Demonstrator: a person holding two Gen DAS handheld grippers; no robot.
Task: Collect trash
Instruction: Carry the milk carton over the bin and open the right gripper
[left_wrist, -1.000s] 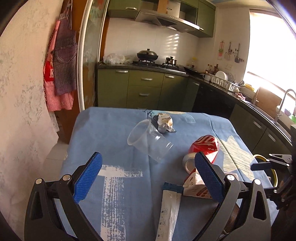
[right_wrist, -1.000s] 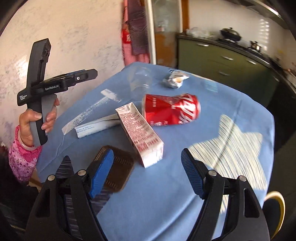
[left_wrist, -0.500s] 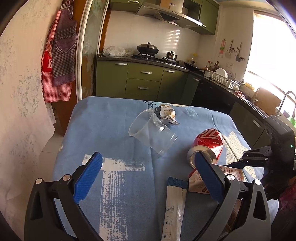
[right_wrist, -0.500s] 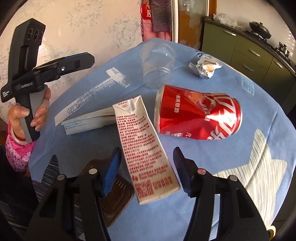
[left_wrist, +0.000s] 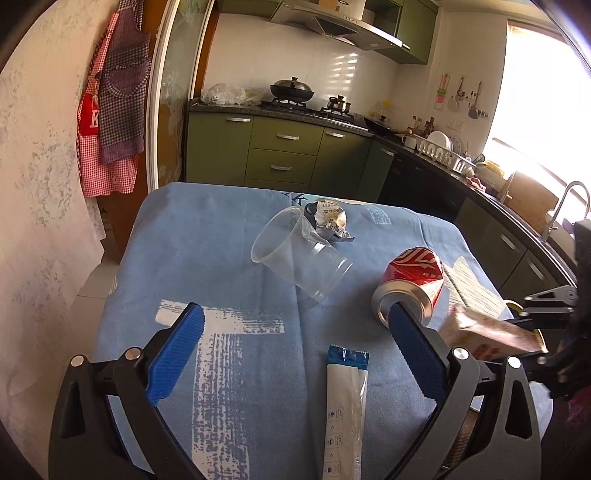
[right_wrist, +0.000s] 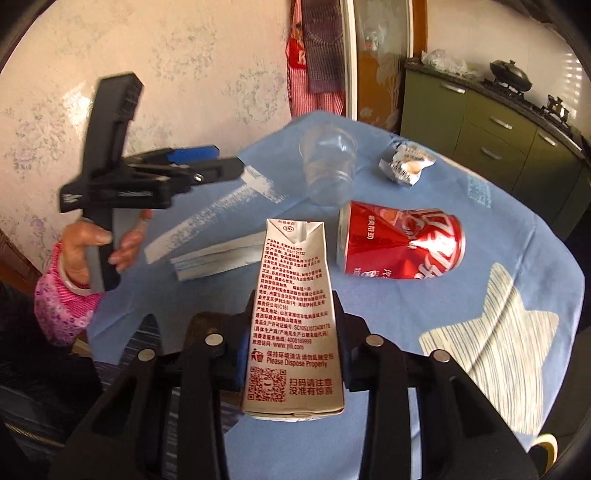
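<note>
A: Left gripper (left_wrist: 295, 347) status?
B: Jaws spread, nothing between; long sachet (left_wrist: 343, 410) at its 6 o'clock on the blue tablecloth (left_wrist: 207, 236).
A: Right gripper (right_wrist: 293, 350)?
B: Jaws have just been closing and now pinch the milk carton (right_wrist: 295, 306); crushed red can (right_wrist: 400, 245) at carton's 2 o'clock.

Glossy dented metal can (right_wrist: 400, 244); clear plastic cup (right_wrist: 328, 168); matt cloth tablecloth (right_wrist: 498, 229)
</note>
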